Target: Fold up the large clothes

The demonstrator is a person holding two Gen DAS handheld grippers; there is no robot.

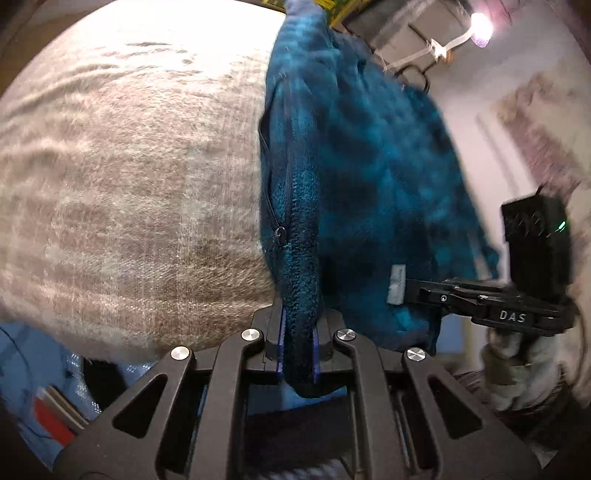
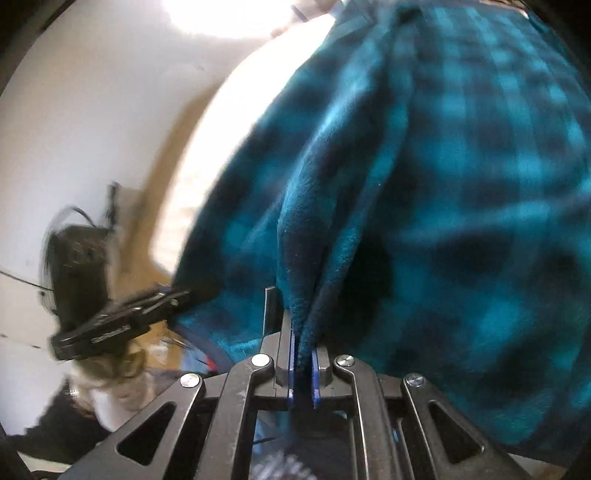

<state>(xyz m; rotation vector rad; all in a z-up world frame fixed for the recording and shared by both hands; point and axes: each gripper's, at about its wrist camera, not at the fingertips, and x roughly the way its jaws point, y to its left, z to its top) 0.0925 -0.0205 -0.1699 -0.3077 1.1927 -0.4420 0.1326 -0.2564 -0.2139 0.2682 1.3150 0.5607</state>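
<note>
A teal and black checked fleece garment [image 1: 354, 158] with a zipper [image 1: 275, 218] lies over the right side of a beige woven bedcover [image 1: 129, 166]. My left gripper [image 1: 298, 343] is shut on a thick fold of its hem. In the same view my right gripper [image 1: 410, 290] comes in from the right and clamps the fleece beside a small grey label [image 1: 396, 285]. The right wrist view is filled with the same fleece [image 2: 443, 184]; my right gripper [image 2: 303, 363] is shut on a pinched ridge of it, and my left gripper [image 2: 183, 295] bites the cloth edge at lower left.
A white wall [image 2: 74, 110] and a tan strip [image 2: 162, 184] lie left of the bed in the right wrist view. A gloved hand [image 1: 517, 354] carries the right gripper. Blue fabric [image 1: 29, 362] and a red thing [image 1: 51, 421] lie below the bed edge. A lamp [image 1: 480, 24] glows at upper right.
</note>
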